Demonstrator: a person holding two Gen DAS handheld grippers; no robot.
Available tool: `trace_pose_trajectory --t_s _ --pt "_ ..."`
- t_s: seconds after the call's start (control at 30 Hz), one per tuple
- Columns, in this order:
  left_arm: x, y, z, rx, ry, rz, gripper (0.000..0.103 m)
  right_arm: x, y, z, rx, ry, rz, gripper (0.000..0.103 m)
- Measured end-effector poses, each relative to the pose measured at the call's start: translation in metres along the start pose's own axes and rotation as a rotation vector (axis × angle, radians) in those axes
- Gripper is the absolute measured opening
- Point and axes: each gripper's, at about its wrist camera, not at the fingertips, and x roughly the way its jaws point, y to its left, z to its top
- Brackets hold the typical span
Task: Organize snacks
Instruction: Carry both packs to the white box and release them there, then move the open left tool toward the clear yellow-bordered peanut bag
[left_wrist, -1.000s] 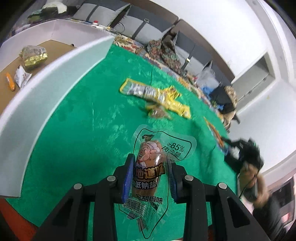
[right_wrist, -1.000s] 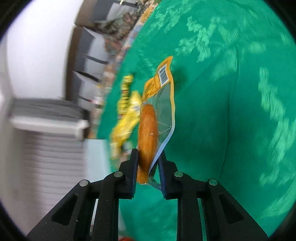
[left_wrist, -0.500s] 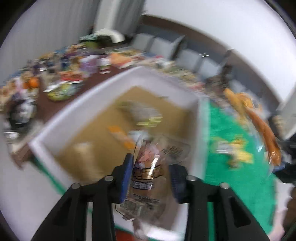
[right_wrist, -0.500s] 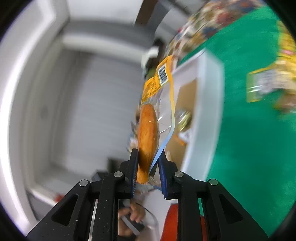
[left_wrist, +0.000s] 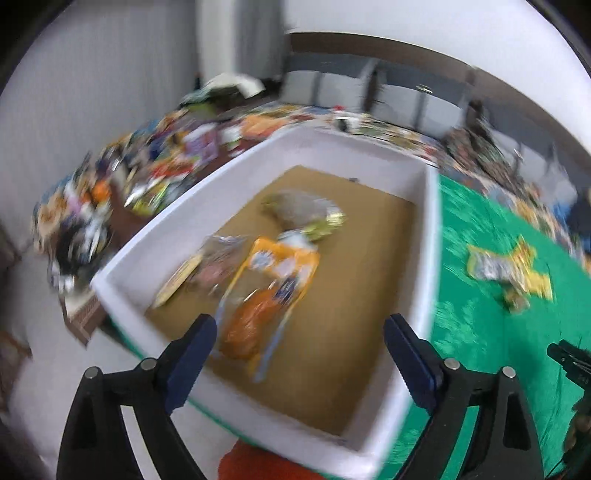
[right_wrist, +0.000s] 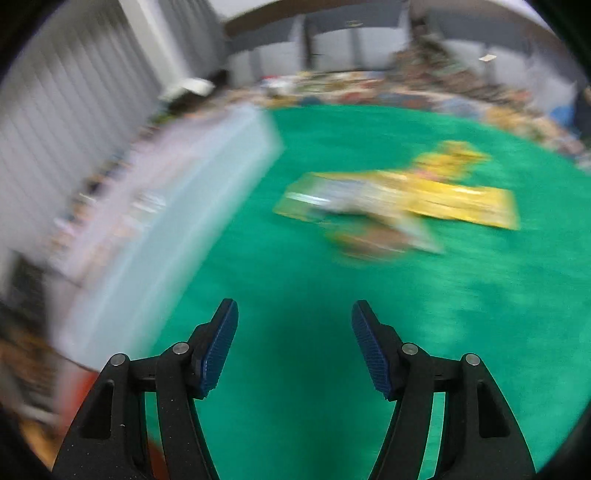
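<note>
No legible writing anywhere: motion blur smears every label, incl. the print on the packs in the box and on the yellow wrappers.

Left gripper (left_wrist: 297, 349) over the white box (left_wrist: 424, 266), pointing down into it. Jaws wide, just been opening, nothing between the pads. Below and ahead of them, on the brown box floor: orange-edged clear pack (left_wrist: 266, 291) w/ an orange-brown sausage-like snack inside, its near end roughly between the jaw tips in view but lying apart from both pads. Just left of it a clear pinkish sausage pack (left_wrist: 214, 264), touching or overlapping the orange one; can't tell which. Farther back a crumpled gold-and-clear bag (left_wrist: 306, 214). A thin yellowish item at the left box wall, too blurred to ID.

Right gripper (right_wrist: 294, 347) above the green worktop (right_wrist: 295, 295), jaws apart about mid-width, just been opening, empty. White box wall at its left. Yellow wrappers (right_wrist: 424, 199) well ahead of the jaws on the cloth, to the right of centre, w/ a brownish pack at their near edge. Same yellow pile visible from left cam, right of the box.

Cluttered table beyond the box, all blurred.
</note>
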Motion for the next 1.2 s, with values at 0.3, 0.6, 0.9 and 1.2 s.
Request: trace_pose_trajectory --t_s 0.3,0.6,0.9,1.2 --pt "-0.019 -0.111 0.004 0.241 -0.070 0.022 0.093 -0.047 -0.124 -0.067 0.075 0.019 -0.263 0.068" --pt "-0.024 -0.154 0.005 0.288 -0.067 -0.004 0.096 -0.046 -0.127 -0.067 0.054 -0.011 -0.295 0.070" --pt "0.031 -0.200 -0.045 0.262 0.138 -0.272 0.101 -0.024 -0.134 -0.077 0.059 -0.011 -0.349 0.073" --pt "0.092 -0.249 -0.082 0.289 0.226 -0.284 0.101 -0.028 -0.148 -0.083 0.138 -0.061 -0.345 0.085"
